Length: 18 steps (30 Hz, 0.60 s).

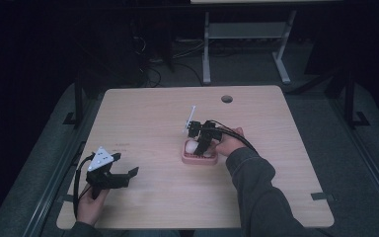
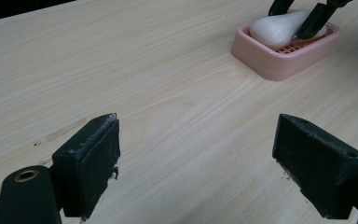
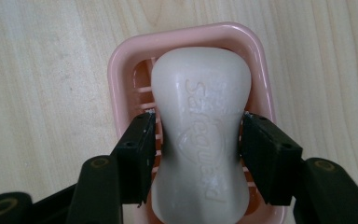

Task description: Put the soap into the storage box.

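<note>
The right gripper (image 3: 196,135) pinches the white soap (image 3: 200,135) at its thin middle, inside the pink dish (image 3: 121,60). Soap is slippery and could pop out sideways. The left gripper (image 2: 196,158) waits with jaws wide apart.

1. The left gripper (image 1: 126,169) is held low near the front left of the table by the person's left hand (image 1: 92,203), with its grey three-cornered plate on top.
2. In the left gripper view, its two black jaws are seen spread wide apart, with nothing between the pads (image 2: 95,163).
3. The right gripper (image 1: 202,146) is reached forward to mid-table by the right hand (image 1: 230,142), the forearm covered by a dark sleeve (image 1: 256,190).
4. It is tipped downward, its cable trailing back over the hand.
5. In the right gripper view, its jaws are seen drawn in at either side of a pale bar's narrow waist, the pads (image 3: 142,140) touching or nearly so.
</note>
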{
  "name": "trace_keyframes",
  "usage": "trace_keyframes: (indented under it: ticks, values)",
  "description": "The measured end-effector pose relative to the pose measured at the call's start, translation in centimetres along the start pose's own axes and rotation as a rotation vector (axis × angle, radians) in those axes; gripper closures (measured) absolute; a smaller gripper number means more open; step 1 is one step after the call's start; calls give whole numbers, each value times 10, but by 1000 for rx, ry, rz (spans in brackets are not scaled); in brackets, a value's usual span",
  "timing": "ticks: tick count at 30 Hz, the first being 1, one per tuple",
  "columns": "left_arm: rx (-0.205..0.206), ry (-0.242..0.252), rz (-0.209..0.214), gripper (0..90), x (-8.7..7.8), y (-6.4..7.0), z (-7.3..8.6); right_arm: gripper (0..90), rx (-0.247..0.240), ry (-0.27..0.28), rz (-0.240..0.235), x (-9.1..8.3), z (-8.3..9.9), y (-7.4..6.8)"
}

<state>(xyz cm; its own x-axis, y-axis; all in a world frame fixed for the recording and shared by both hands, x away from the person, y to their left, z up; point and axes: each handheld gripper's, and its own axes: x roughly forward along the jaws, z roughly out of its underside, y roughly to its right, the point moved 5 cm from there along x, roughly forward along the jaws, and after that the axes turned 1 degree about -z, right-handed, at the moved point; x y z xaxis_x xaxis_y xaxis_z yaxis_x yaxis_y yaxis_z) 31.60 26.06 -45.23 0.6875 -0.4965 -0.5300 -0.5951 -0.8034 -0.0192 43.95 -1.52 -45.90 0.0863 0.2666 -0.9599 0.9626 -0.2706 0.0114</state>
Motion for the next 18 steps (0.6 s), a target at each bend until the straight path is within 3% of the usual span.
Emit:
trace_keyframes:
  ticks: [18]
  values:
    - [0, -2, -2, 146, -1, 1, 0, 392, 47, 52, -3, -16, 5, 0]
